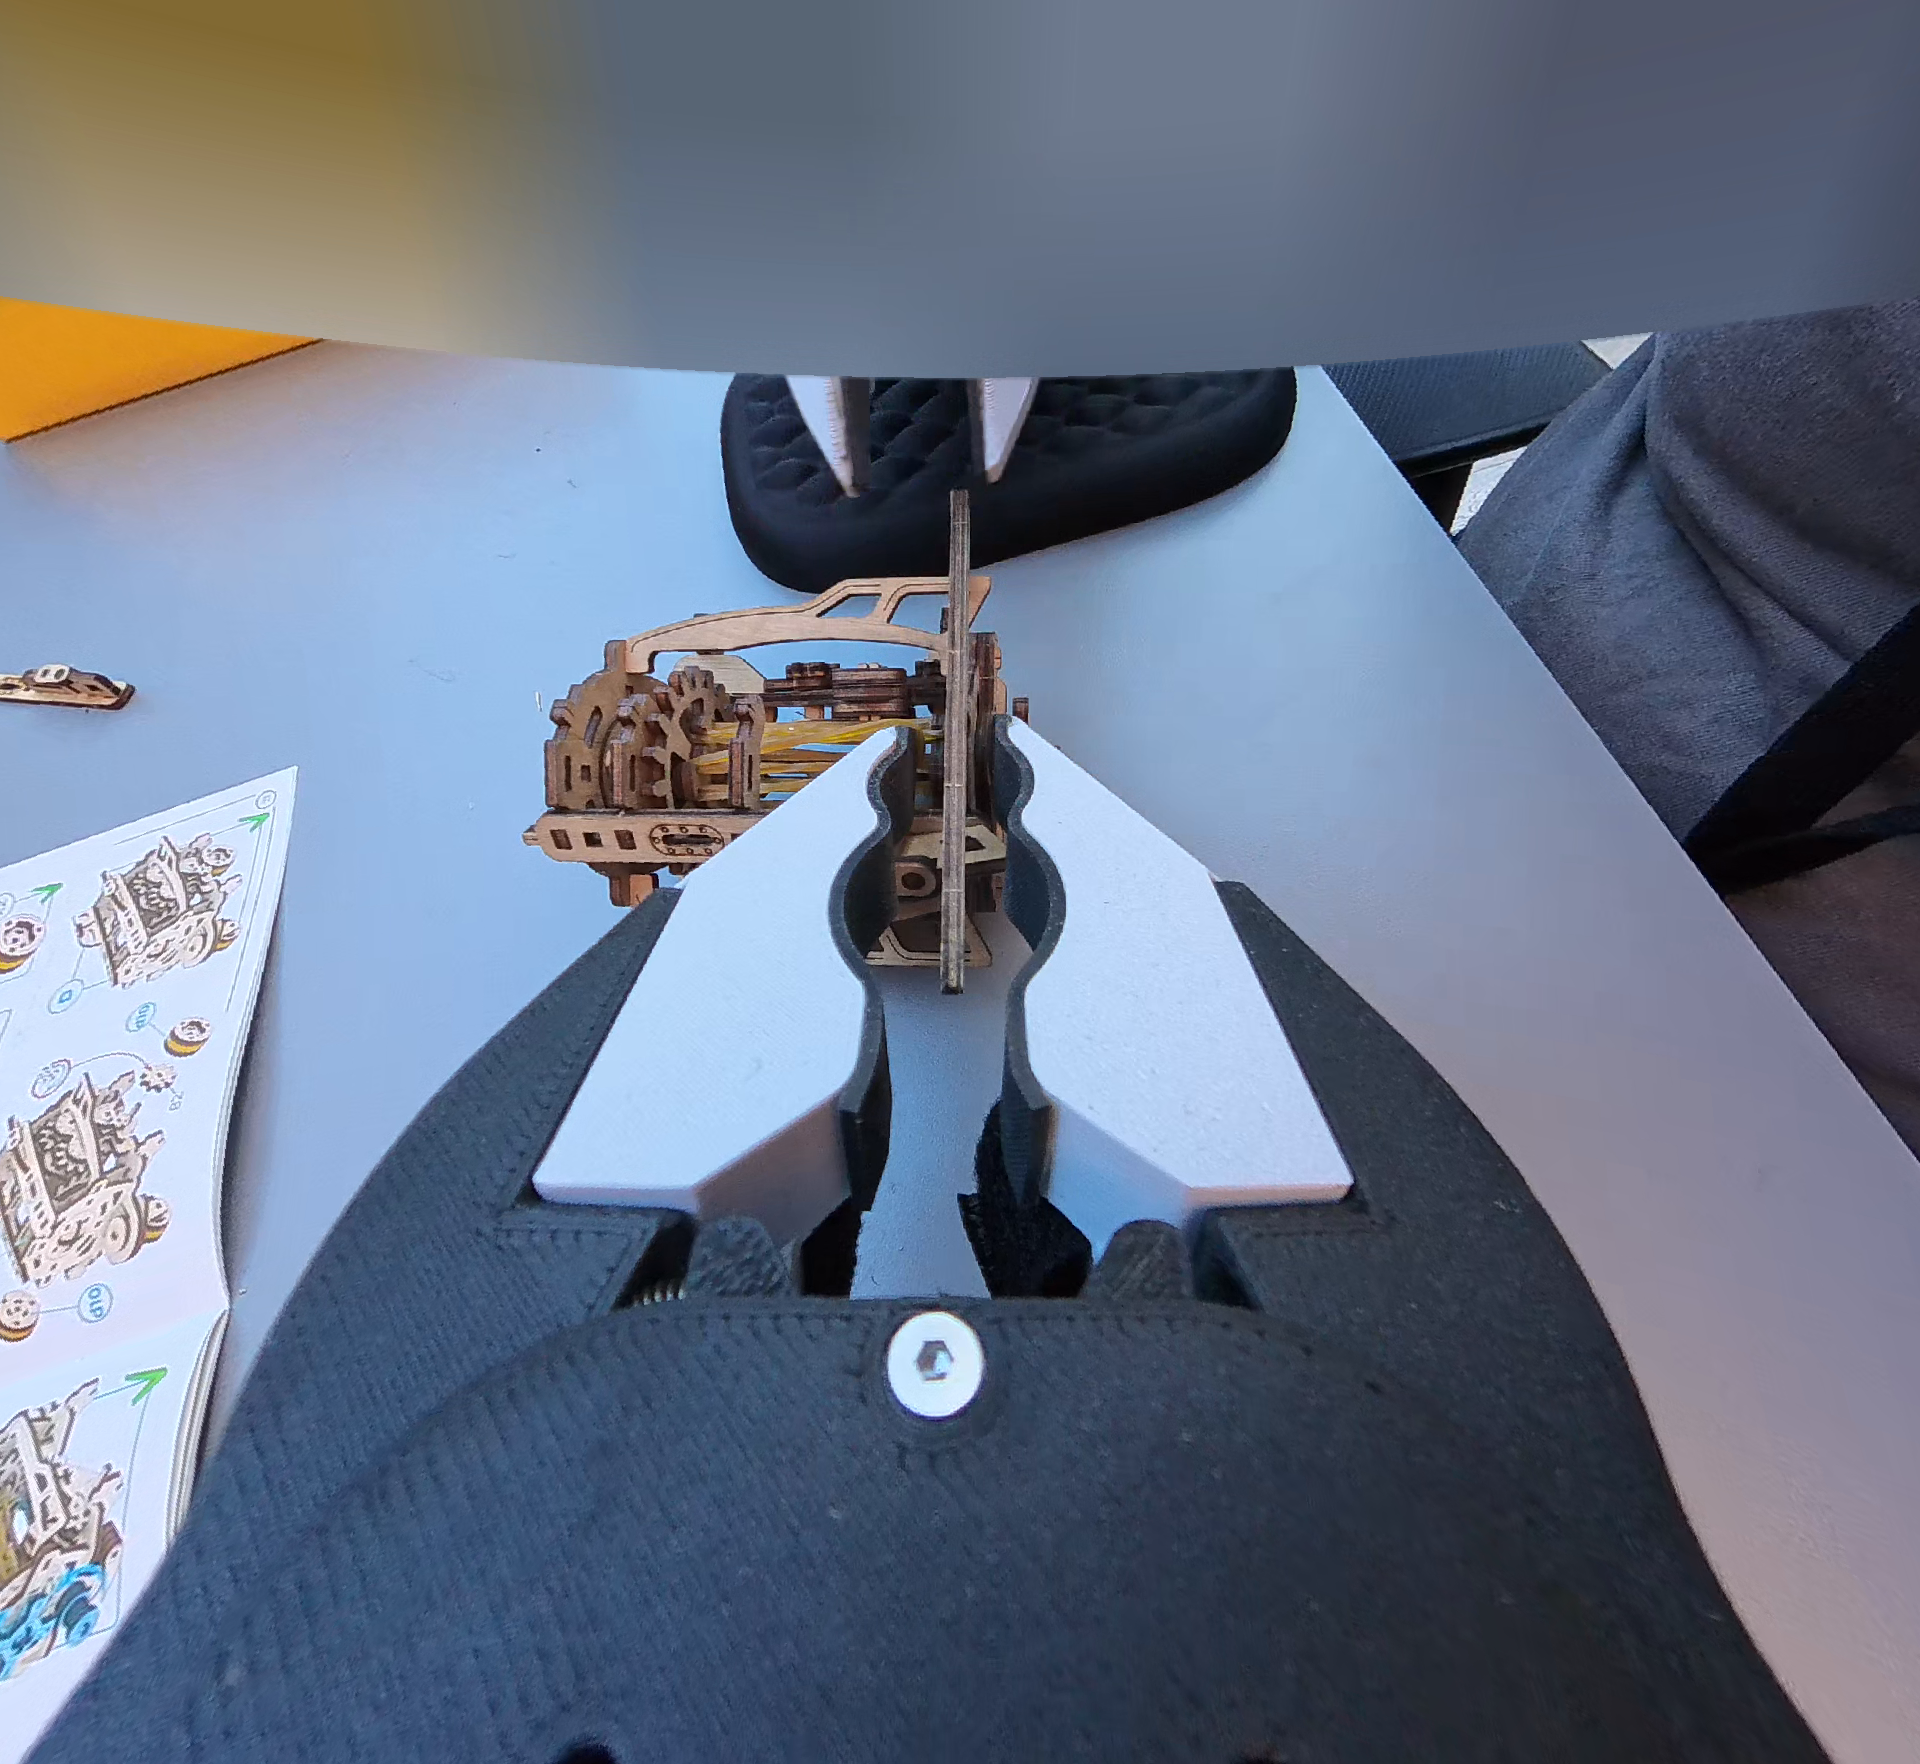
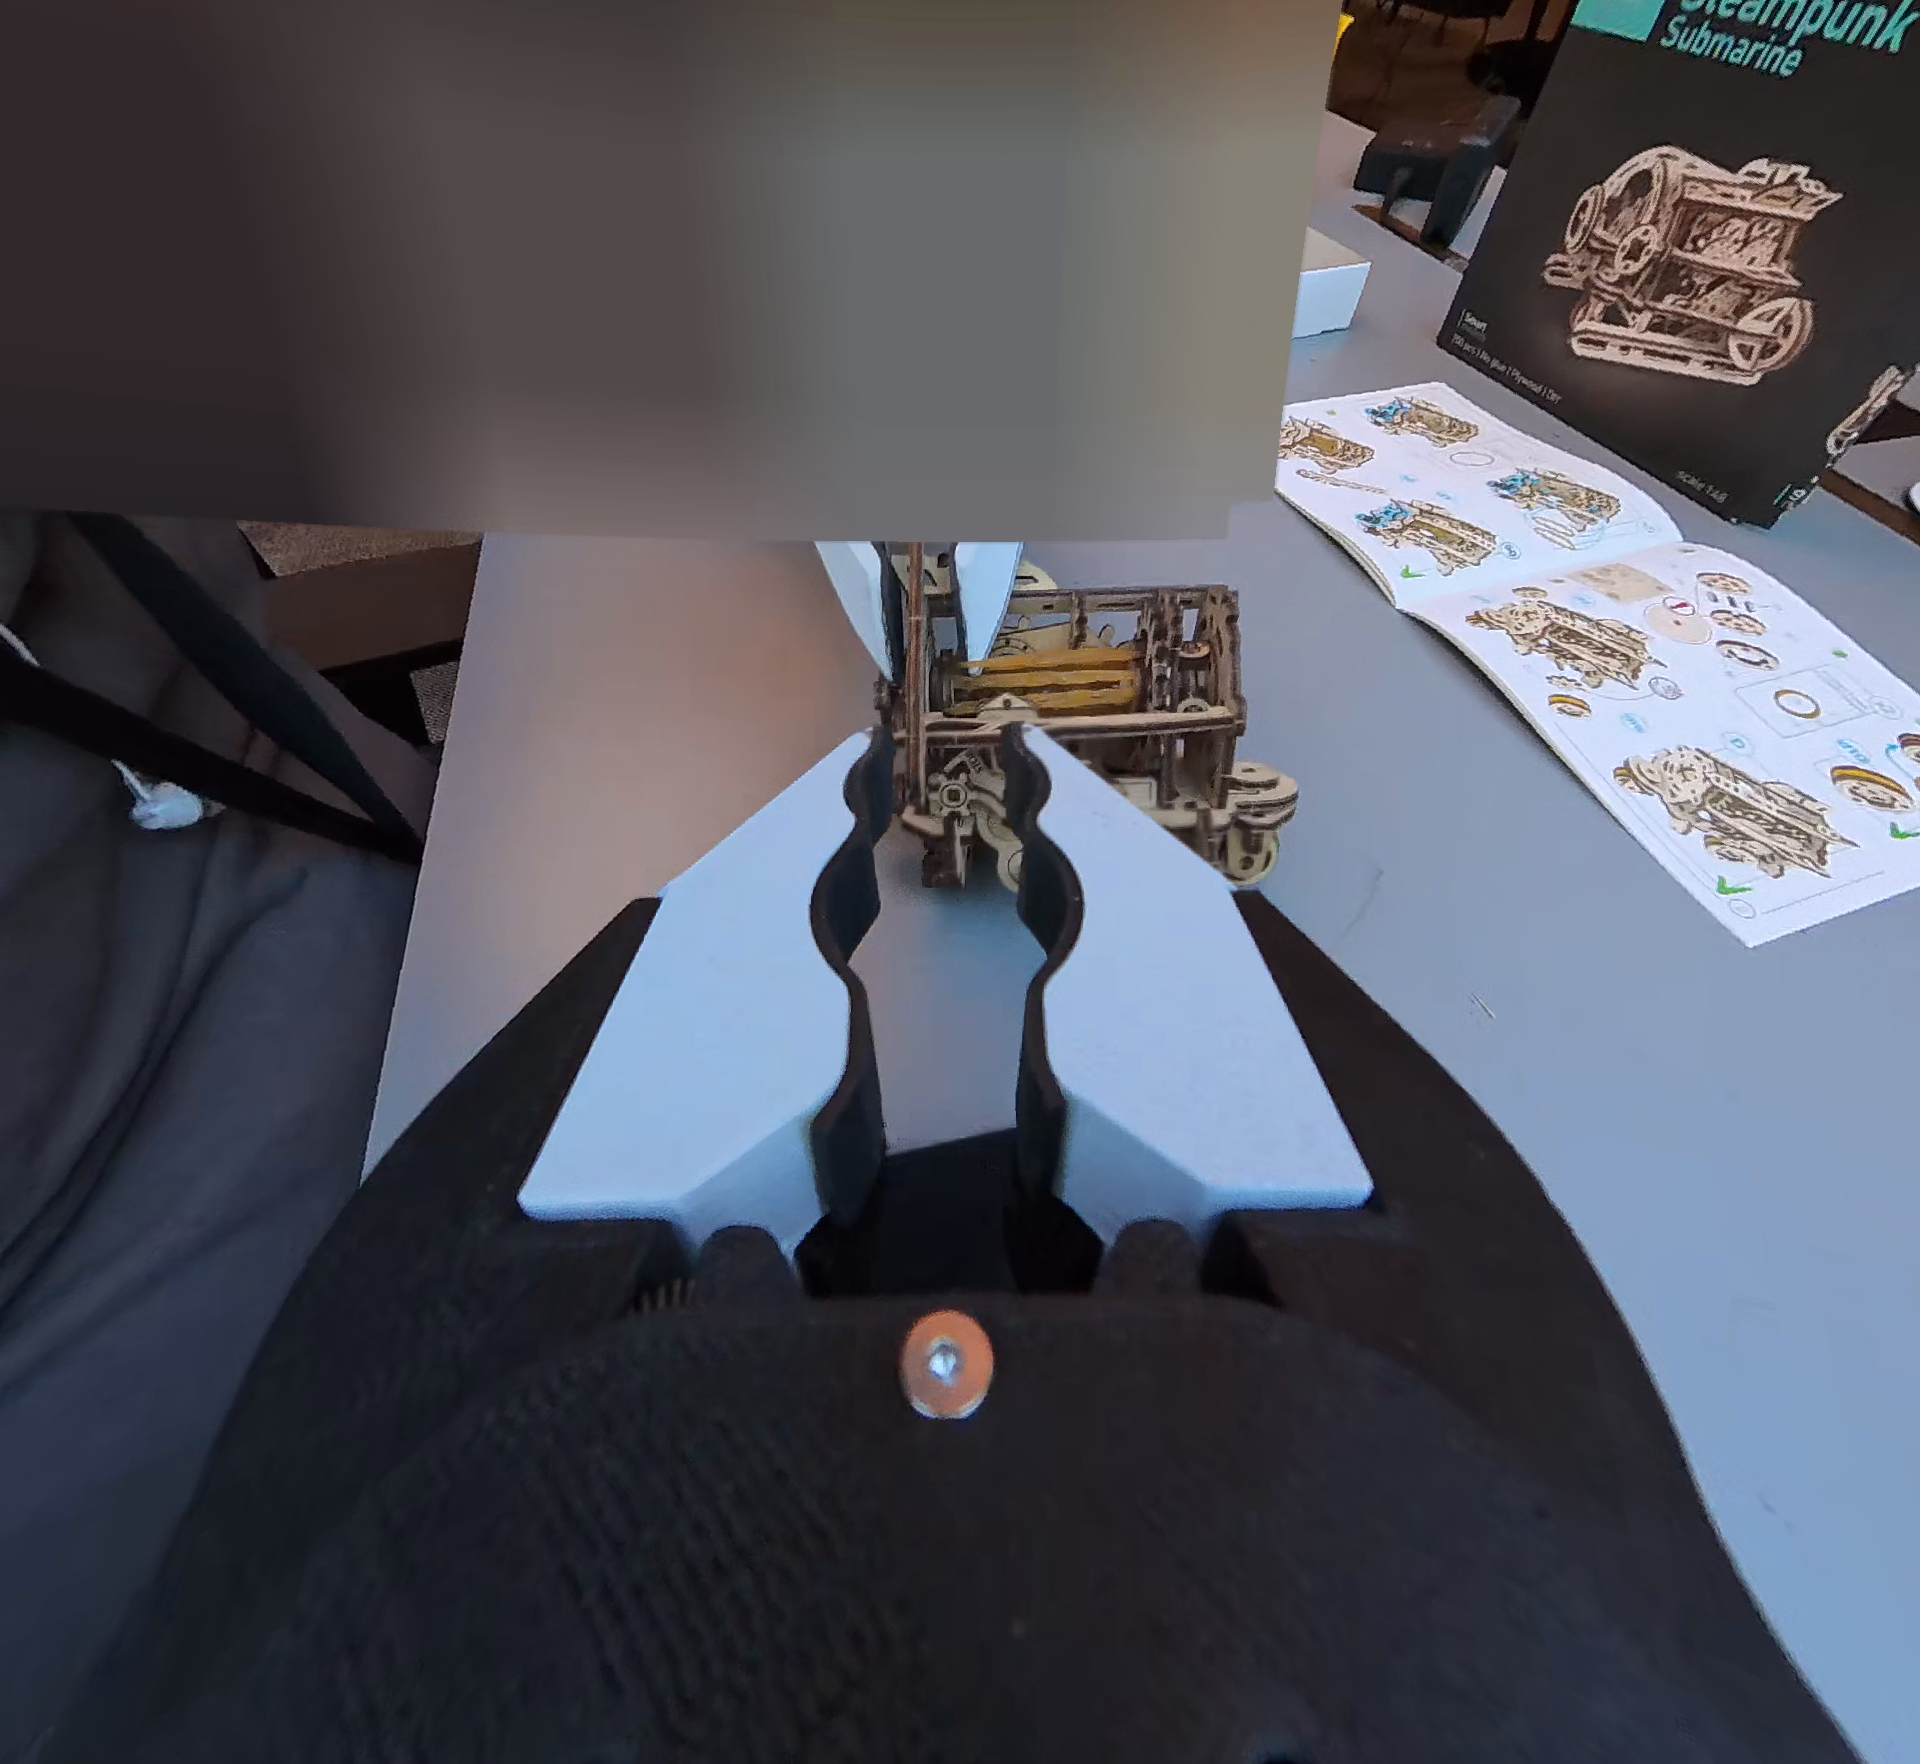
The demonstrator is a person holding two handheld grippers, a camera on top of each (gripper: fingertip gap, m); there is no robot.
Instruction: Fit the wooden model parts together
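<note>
A half-built wooden model (image 1: pixel 727 748) with gears and yellow rubber bands stands on the grey table (image 1: pixel 364 519). A thin wooden panel (image 1: pixel 954 654) stands upright at the model's near end, seen edge-on. My left gripper (image 1: pixel 948 732) is open, with its jaws on either side of the panel and gaps on both sides. My right gripper (image 1: pixel 920 457) faces it from the far side, open. In the right wrist view, my right gripper (image 2: pixel 945 735) is open at the model's (image 2: pixel 1122 727) end, the panel (image 2: pixel 914 654) rises just behind its tips, and the left gripper (image 2: pixel 930 613) straddles the panel.
An open instruction booklet (image 1: pixel 125 1039) lies left of the model and also shows in the right wrist view (image 2: pixel 1621 654). The dark kit box (image 2: pixel 1704 187) stands behind it. A small loose wooden piece (image 1: pixel 68 686) lies far left. The table edge and a person's grey-clad lap (image 1: pixel 1714 571) are close by. There is about 5 cm between the tips of the two grippers. The right tips stand about 30 cm off the small loose wooden piece (image 1: pixel 68 686).
</note>
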